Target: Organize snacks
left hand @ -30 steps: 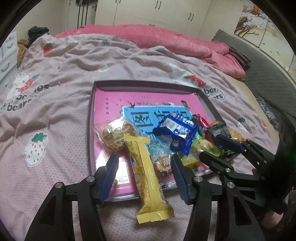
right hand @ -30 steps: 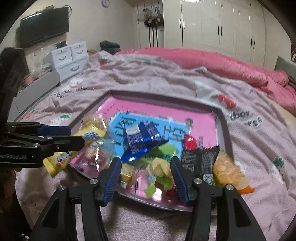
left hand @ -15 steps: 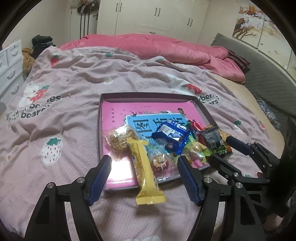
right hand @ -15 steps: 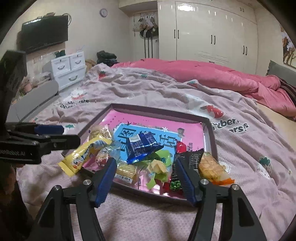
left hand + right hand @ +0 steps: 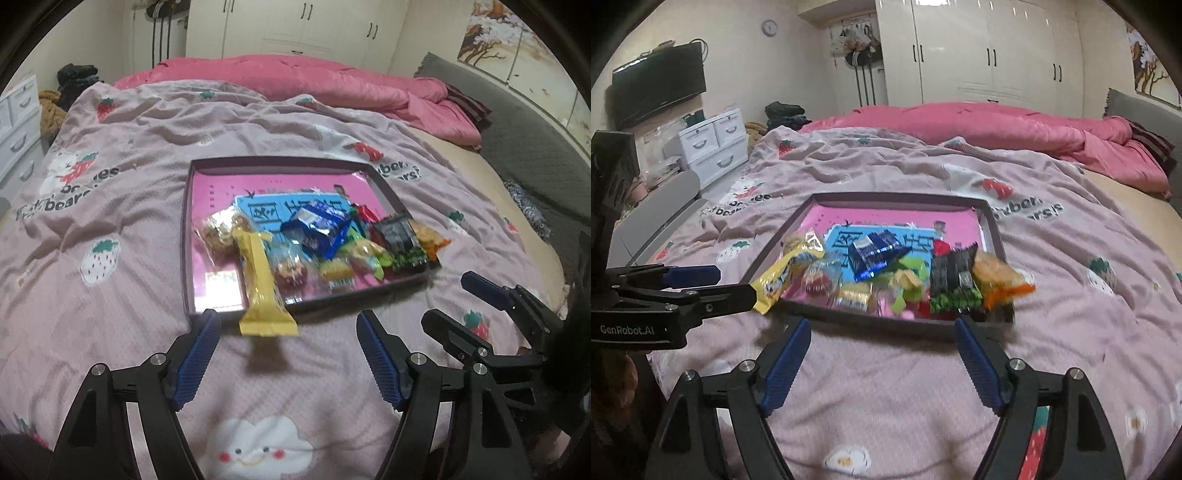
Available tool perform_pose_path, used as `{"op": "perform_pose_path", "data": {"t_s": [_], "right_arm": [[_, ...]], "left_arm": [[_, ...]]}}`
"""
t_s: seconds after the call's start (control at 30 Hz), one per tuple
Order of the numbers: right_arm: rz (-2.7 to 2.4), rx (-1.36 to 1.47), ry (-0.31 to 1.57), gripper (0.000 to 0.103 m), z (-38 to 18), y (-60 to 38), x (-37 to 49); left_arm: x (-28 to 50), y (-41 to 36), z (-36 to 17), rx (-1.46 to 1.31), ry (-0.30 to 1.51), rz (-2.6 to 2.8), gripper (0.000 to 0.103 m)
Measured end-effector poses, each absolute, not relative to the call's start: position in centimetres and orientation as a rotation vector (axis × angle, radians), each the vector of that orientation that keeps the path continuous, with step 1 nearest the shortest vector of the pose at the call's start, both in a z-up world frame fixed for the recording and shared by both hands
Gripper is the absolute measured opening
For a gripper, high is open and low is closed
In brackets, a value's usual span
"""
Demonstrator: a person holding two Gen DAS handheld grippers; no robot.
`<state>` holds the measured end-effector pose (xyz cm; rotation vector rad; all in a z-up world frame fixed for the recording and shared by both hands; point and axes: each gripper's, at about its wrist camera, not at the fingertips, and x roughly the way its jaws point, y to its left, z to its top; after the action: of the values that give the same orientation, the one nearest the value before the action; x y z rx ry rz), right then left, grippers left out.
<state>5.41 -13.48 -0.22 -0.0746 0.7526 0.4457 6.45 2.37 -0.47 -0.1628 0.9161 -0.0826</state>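
Bed (image 5: 147, 369) quilt reads "bears". Tray (image 5: 280, 164) on it holds the snacks, bunched at its near edge; yellow bar (image 5: 260, 280) overhangs. Your left gripper (image 5: 286, 354) and right gripper (image 5: 882, 363) hover short of it, jaws apart, empty. Likely between picks: next, close on the bar. Gripper body reads "GenRobot.AI".

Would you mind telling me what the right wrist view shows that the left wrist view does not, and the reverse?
Only the right wrist view shows the black wall-mounted television and the round wall clock. Only the left wrist view shows the white smiling cloud print on the pink bedcover. Both show the dark-rimmed pink tray, the long yellow snack packet overhanging its near edge, the blue foil packet, and each other's open gripper: the left gripper and right gripper.
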Motion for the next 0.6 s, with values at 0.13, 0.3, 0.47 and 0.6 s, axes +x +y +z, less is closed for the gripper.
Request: {"op": "perform_pose_path", "data": {"t_s": [0.13, 0.3, 0.47, 0.6], "right_arm": [[0.421, -0.077, 0.753, 0.083, -0.1, -13.9, 4.3], [0.385, -0.076, 0.756, 0.086, 0.1, -14.6, 3.3], [0.354, -0.063, 0.765, 0.087, 0.1, -15.5, 2.7], [0.33, -0.063, 0.773, 0.087, 0.0, -16.0, 2.3]], "left_arm": [[5.2, 1.8, -0.5, -0.155, 0.925, -0.087, 0.077], [3.8, 1.9, -0.3, -0.152, 0.932, -0.076, 0.077], [2.7, 1.9, -0.3, -0.164, 0.934, -0.059, 0.077], [2.1, 1.8, -0.3, -0.164, 0.936, -0.058, 0.077]]}}
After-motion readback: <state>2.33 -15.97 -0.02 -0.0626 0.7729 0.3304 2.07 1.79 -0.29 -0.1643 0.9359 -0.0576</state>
